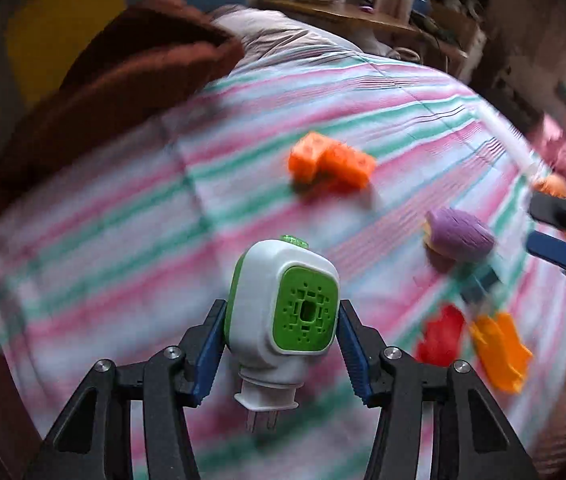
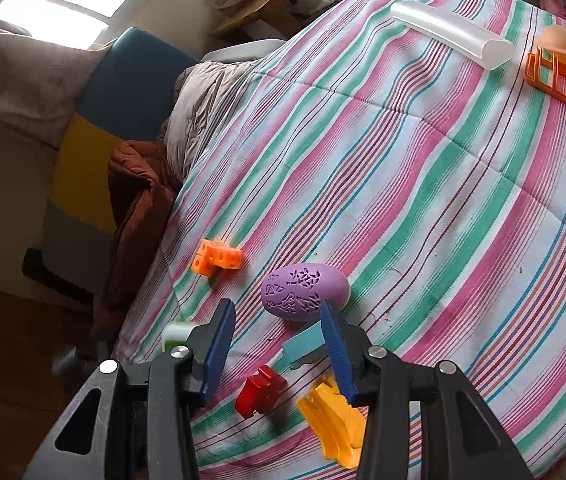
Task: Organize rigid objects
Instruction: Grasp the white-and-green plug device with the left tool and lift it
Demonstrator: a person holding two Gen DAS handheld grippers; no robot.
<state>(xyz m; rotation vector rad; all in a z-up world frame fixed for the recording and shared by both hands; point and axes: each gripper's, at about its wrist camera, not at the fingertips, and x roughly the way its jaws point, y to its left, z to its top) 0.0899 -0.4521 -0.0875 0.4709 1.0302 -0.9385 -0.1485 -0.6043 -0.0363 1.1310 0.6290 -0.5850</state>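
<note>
In my left gripper (image 1: 281, 340) I have the plug-in device (image 1: 283, 312) pinched between the two blue pads, one pressing on each flank. It is a rounded white block with a lime-green band along its left edge, a green square face pierced by a pattern of small holes around a dark central opening, and a green button on top; a white collar with two metal prongs juts out below, toward the camera. It hangs above the striped bedspread (image 1: 123, 200), which blurs behind it. My right gripper (image 2: 279, 344) stands partly spread with nothing between its pads, hovering over the bed. Past its tips lies a purple egg-shaped piece (image 2: 303, 292) with cut-out markings, and just beside the right pad a teal block (image 2: 303, 346). Nearer me lie a red block (image 2: 261, 390) and a yellow grooved piece (image 2: 335, 420). An orange brick cluster (image 2: 215, 258) sits apart toward the bed's edge.
</note>
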